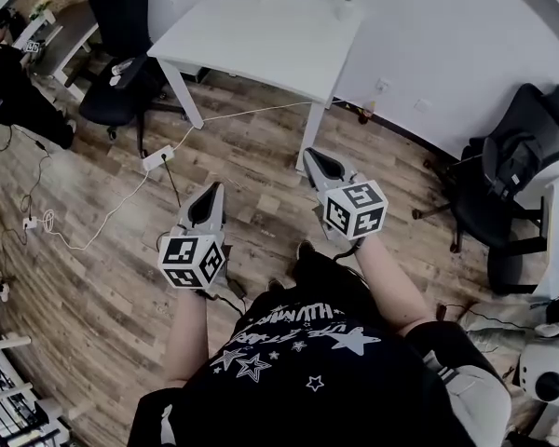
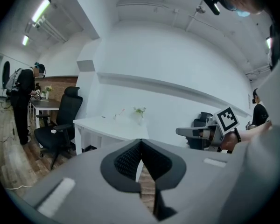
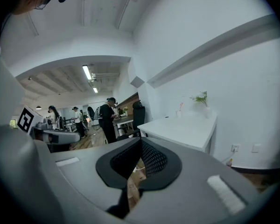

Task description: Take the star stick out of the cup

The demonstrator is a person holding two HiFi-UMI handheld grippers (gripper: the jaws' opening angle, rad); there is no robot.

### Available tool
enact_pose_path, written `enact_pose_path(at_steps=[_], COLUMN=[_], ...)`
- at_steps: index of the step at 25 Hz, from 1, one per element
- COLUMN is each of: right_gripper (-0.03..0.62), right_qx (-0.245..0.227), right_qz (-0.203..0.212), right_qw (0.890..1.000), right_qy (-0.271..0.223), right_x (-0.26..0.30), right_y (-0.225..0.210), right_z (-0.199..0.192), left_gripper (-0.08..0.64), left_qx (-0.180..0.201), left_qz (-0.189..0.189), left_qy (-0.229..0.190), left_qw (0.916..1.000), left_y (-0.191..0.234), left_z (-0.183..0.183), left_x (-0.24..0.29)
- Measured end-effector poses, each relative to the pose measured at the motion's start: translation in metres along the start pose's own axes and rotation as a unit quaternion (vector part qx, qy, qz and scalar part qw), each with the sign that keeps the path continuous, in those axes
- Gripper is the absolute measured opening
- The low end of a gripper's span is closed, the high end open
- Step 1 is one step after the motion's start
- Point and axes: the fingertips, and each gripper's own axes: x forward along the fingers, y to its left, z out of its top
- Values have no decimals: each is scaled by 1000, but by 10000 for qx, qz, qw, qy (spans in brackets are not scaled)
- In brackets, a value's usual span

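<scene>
Above the wooden floor, both grippers shut and empty

At waist height in front of the person, the left gripper [image 2: 140, 143] has its jaws pressed together at the tips, with nothing between the ribbed pads. The right gripper [image 3: 140, 142] is the same: jaws together and holding nothing. Neither touches anything, and in the head view the two hang side by side over the wooden floor [image 1: 102, 277], well apart from the furniture.

One white table [image 1: 261, 35] stands ahead by the wall. On it, in the right gripper view, one small cup [image 3: 178, 114] sits with one thin pinkish stick [image 3: 181, 106] rising out of it. The stick's head is too small to make out. Near the cup stands one vase of green sprigs [image 3: 201, 98]. The cup and stick are far from both grippers.

One black office chair [image 1: 121, 63] sits off the table's left end, and a second black office chair [image 1: 517, 156] stands by the wall at right, two in all. One white power strip [image 1: 156, 159] lies on the floor with a cable running from it. In the right gripper view a person in dark clothes [image 3: 108, 120] stands in the far room with two more people behind, three in all
</scene>
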Motion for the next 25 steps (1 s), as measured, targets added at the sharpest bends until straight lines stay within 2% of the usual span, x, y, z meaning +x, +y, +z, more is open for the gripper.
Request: enact_pose_path(at_steps=[7,11,18,25], right_gripper=[17,17,17,17], right_qx=[1,63,209,312], right_qz=[7,76,152,281], right_qw=[9999,9999,9996,9991], right_qy=[155,138,58,15], right_x=[23,60,153,235], right_y=[-5,-24,-72,-132], right_z=[-9,-3,27,69], left_gripper=[3,3,3,3], left_qx=[-158,28,-46,-36], left_qz=[37,48,242,327], left_qy=[94,24,133,103], left_qw=[9998,10000,9996,9994], left_y=[17,30,78,104], left_z=[-8,9,26,63], left_x=[11,40,117,209])
